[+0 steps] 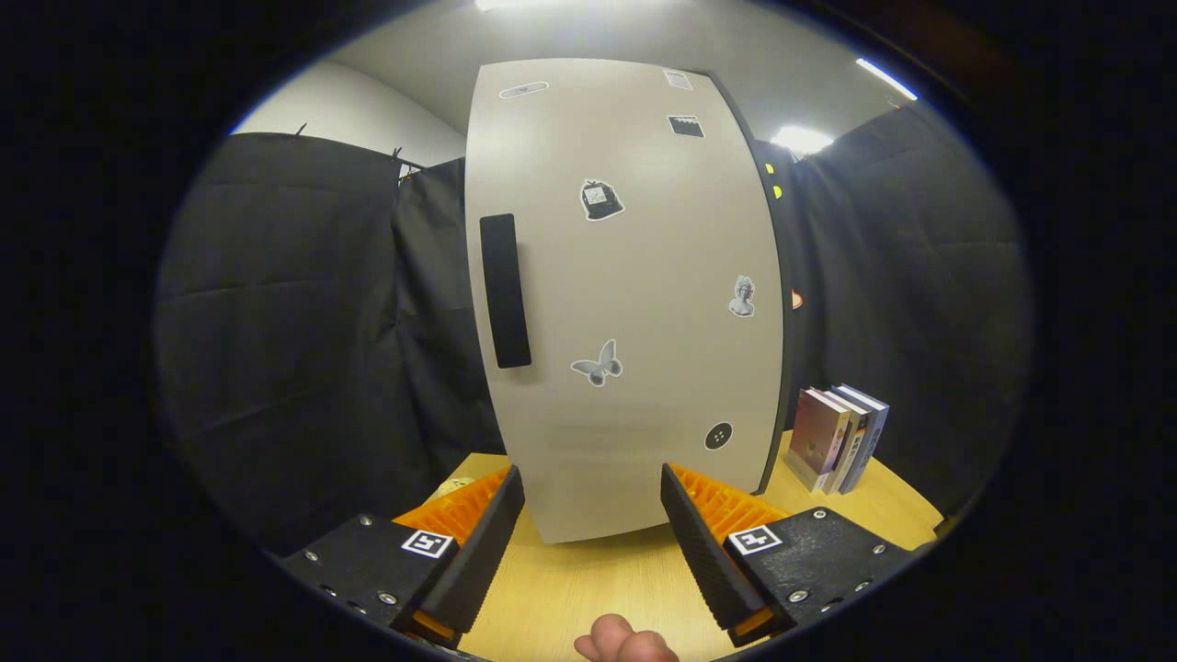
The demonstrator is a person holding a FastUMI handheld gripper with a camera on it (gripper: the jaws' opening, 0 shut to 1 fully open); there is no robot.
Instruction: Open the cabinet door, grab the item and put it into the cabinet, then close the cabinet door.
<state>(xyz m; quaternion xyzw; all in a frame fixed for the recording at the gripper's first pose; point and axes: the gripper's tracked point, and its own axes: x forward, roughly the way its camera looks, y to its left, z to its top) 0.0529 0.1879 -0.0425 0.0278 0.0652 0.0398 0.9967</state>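
Observation:
A tall pale cabinet (634, 303) stands on the wooden table (598, 579) straight ahead of me. Its door is closed and carries several stickers, with a dark vertical handle (505, 291) near its left edge. My gripper (593, 501) is open just in front of the door's lower edge, nothing between its fingers. The handle is well above and slightly left of the fingertips. A small pale object (455, 486) peeks out past the left finger, beside the cabinet's base; I cannot tell what it is.
Three upright books (839, 439) stand on the table to the right of the cabinet. Black cloth walls close in the booth on both sides. A fingertip of the person's hand (625, 641) shows below the gripper.

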